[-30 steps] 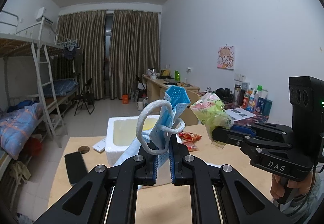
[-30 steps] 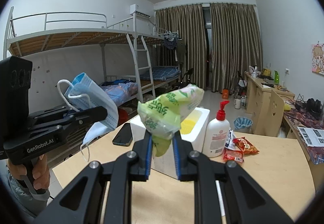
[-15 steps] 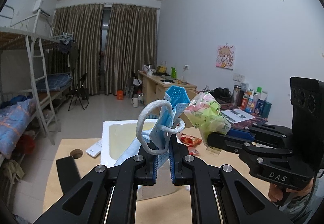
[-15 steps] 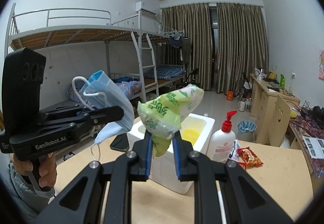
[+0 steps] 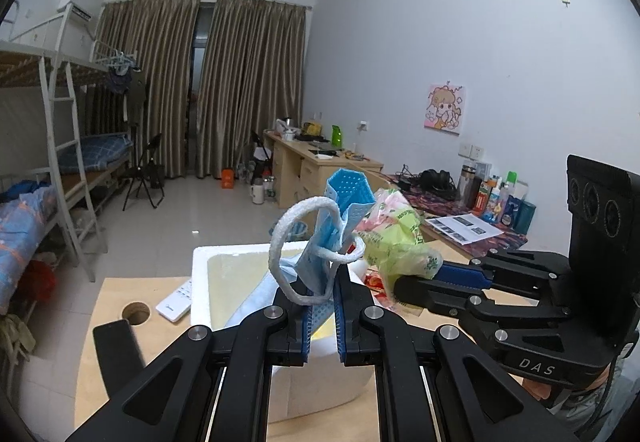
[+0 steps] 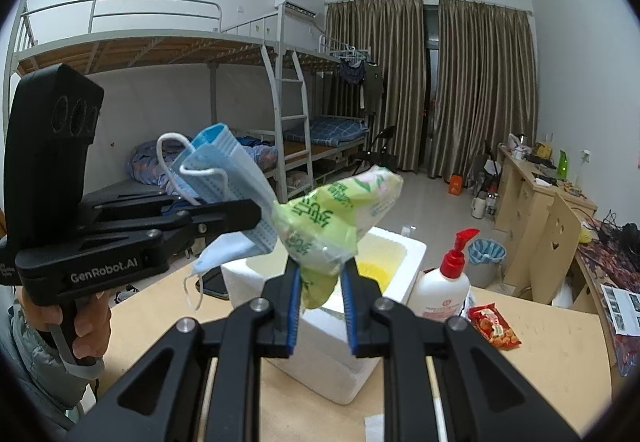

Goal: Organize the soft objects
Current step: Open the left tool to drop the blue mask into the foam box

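Observation:
My left gripper (image 5: 321, 296) is shut on a blue face mask (image 5: 340, 210) with white ear loops, held above the white foam box (image 5: 200, 282). In the right wrist view the mask (image 6: 228, 178) hangs from the left gripper (image 6: 256, 216) at left. My right gripper (image 6: 322, 278) is shut on a green tissue pack (image 6: 336, 210), just in front of the foam box (image 6: 400, 266). In the left wrist view the tissue pack (image 5: 396, 242) and right gripper (image 5: 400, 284) are close to the right of the mask, nearly touching it.
On the wooden table (image 6: 540, 354) stand a pump bottle (image 6: 444, 290) and a red snack packet (image 6: 494, 324) right of the box. A phone (image 6: 212, 284), a white remote (image 5: 176, 302) and a dark object (image 5: 116, 350) lie left of it.
Both grippers have moved forward over the foam box and closer together, each still holding its item. The box looks nearer and larger in both views.

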The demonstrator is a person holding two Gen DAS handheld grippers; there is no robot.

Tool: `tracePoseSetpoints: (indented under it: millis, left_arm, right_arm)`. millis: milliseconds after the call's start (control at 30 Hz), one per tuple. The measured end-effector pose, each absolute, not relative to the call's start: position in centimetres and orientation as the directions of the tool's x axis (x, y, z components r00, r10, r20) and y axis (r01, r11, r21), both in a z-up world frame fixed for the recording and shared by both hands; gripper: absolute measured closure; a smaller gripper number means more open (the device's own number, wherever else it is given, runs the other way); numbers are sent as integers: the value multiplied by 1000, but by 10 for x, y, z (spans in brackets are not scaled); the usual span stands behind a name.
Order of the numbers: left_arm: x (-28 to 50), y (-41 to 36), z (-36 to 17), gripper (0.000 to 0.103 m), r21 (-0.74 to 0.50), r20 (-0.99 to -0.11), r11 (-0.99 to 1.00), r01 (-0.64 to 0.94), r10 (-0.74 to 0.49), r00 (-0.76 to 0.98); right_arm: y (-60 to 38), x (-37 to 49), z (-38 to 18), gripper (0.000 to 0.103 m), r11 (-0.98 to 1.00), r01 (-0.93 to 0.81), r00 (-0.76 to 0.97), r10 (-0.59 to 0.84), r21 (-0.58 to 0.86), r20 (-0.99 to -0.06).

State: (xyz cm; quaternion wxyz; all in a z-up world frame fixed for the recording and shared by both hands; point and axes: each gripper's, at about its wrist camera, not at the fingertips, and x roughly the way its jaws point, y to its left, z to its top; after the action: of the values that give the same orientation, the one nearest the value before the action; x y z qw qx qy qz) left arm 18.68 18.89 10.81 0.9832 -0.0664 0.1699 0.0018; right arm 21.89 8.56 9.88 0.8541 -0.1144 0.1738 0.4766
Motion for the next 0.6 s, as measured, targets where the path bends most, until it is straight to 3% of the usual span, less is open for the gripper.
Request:
tracePoseSetpoints:
  millis: [600]
  left_arm:
    - [251, 214, 91, 93, -134, -400, 991, 0, -54, 915]
  right_arm:
    - [104, 240, 96, 81, 526, -850, 484, 756, -33, -441]
